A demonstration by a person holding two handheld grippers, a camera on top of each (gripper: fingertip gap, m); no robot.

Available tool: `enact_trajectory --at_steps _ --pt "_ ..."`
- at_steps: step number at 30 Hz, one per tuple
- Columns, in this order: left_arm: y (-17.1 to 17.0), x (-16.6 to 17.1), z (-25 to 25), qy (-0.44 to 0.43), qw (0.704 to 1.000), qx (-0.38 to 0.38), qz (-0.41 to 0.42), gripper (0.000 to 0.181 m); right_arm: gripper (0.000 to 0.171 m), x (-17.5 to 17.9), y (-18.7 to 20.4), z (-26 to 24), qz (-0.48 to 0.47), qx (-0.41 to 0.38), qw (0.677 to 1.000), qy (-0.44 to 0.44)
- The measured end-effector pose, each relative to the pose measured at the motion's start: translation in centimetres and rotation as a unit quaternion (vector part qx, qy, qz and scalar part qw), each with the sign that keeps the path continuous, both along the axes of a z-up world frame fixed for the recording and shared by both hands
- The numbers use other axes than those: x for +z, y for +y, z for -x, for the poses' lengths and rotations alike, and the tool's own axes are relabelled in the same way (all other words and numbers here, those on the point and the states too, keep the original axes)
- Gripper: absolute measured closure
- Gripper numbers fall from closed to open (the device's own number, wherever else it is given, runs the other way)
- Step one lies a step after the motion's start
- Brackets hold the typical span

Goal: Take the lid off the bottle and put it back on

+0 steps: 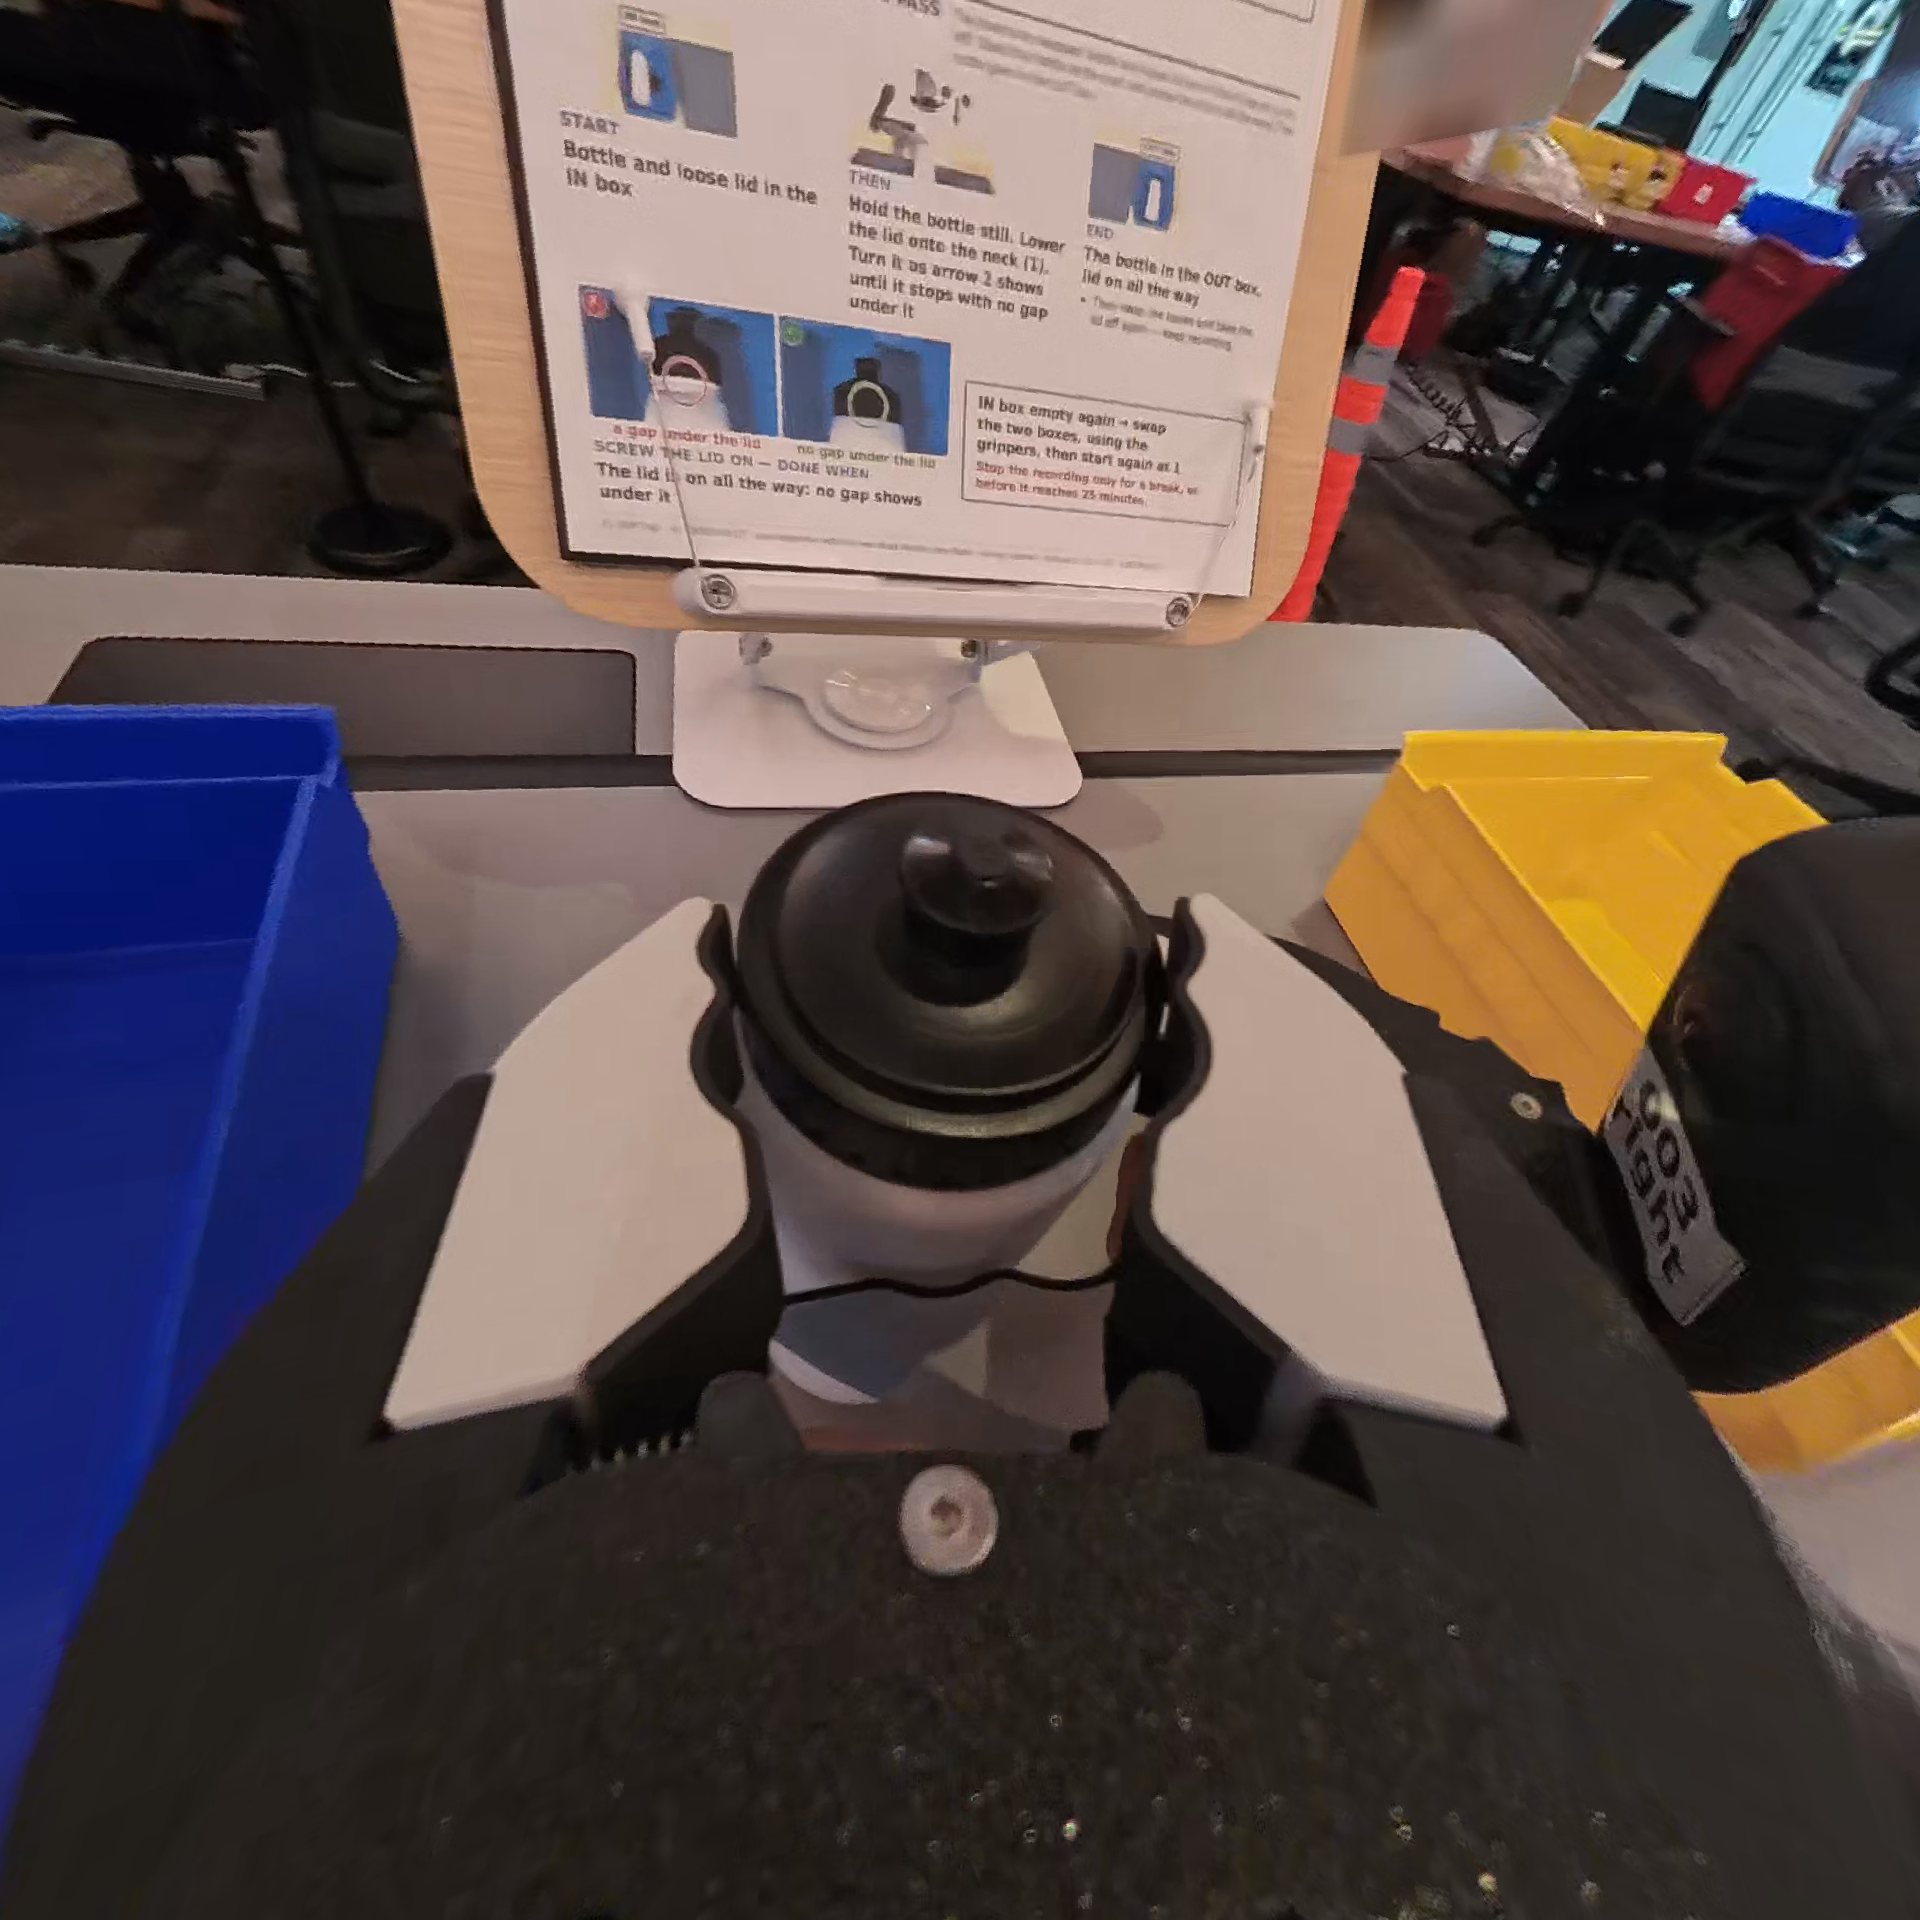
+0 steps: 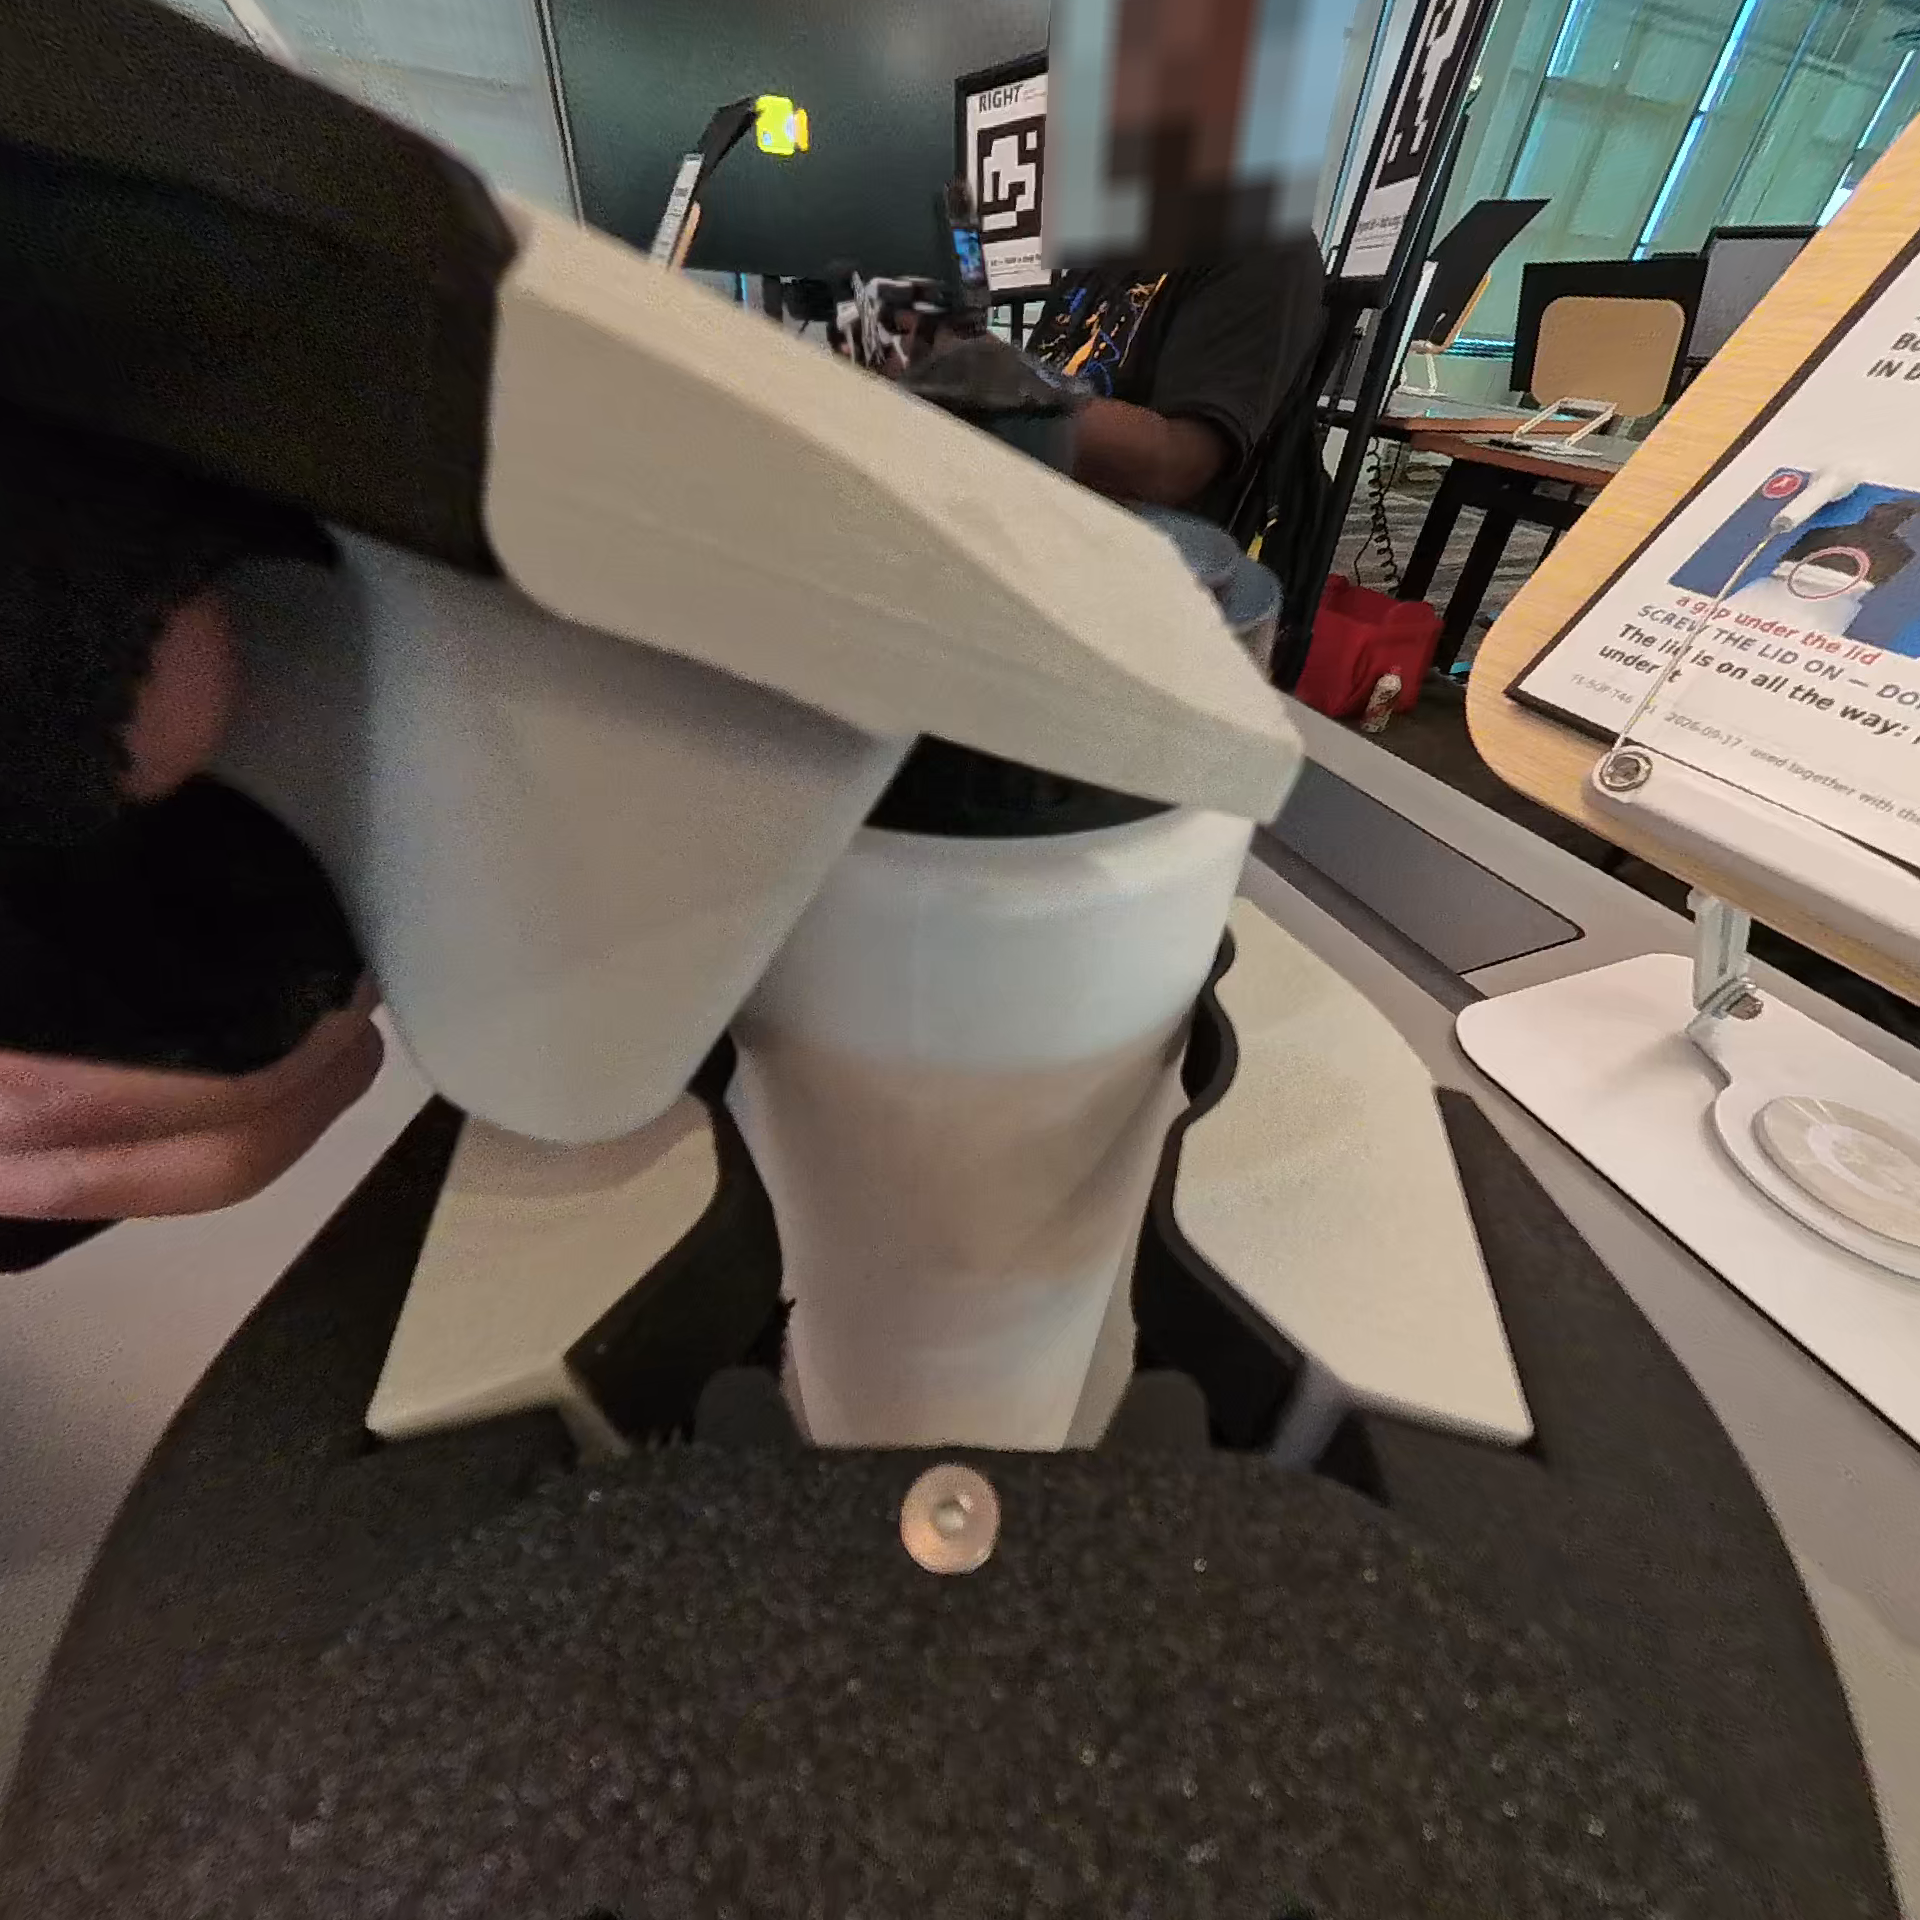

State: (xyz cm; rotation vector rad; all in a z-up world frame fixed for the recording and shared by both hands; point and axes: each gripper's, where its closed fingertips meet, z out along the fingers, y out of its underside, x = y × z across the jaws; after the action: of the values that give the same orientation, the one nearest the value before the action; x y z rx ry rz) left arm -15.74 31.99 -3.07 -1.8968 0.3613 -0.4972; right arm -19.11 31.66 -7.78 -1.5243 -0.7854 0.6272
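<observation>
Left hand-held gripper (image 1: 940,997) fills the lower half of its wrist view, its two pale fingers (image 1: 582,1153) pressed in on the black lid (image 1: 935,977) from either side, with the dark pads touching the lid's rim. Right hand-held gripper (image 2: 966,1122) sits lower and pinches the white bottle (image 2: 977,1039) around its body, one finger against each flank; from its own view the left one crosses above it at a slant, covering most of the lid, so only a dark sliver shows over the bottle's shoulder. In the left wrist view the right one appears only as a black block at the right edge.

Grey tabletop (image 1: 520,862) carries everything. A blue bin (image 1: 156,987) stands to the left of the bottle and a yellow bin (image 1: 1538,883) to the right, both just beside the fingers but apart from them. Behind the bottle a wooden board with a printed instruction sheet (image 1: 894,312) leans on a white stand (image 1: 873,727) whose flat base rests on the tabletop.

The bottle stands upright between the two bins, in neither of them. Its lid is domed, with a small spout cap (image 1: 961,883) in the middle, and sits on the neck; whether it is fully screwed down cannot be told. An orange cone (image 1: 1371,395) stands on the floor beyond the tabletop, and a seated person (image 2: 1174,395) shows far off in the right wrist view
</observation>
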Motion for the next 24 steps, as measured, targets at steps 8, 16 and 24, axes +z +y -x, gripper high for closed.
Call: enact_trajectory --at_steps 8,16,24 --pt "-0.5 -0.4 -0.1 0.045 0.995 -0.089 0.029 0.103 0.085 0.0 -0.1 0.0 -0.001 0.004 1.0 -0.003" --pt "-1.3 -0.8 0.0 0.106 0.965 -0.234 0.056 0.103 0.085 0.0 -0.2 0.2 -0.007 0.0 1.0 -0.006" --pt "-1.6 -1.2 -0.4 0.198 0.891 -0.398 0.095 0.103 0.086 -0.1 0.2 -0.2 0.005 -0.003 1.0 0.002"
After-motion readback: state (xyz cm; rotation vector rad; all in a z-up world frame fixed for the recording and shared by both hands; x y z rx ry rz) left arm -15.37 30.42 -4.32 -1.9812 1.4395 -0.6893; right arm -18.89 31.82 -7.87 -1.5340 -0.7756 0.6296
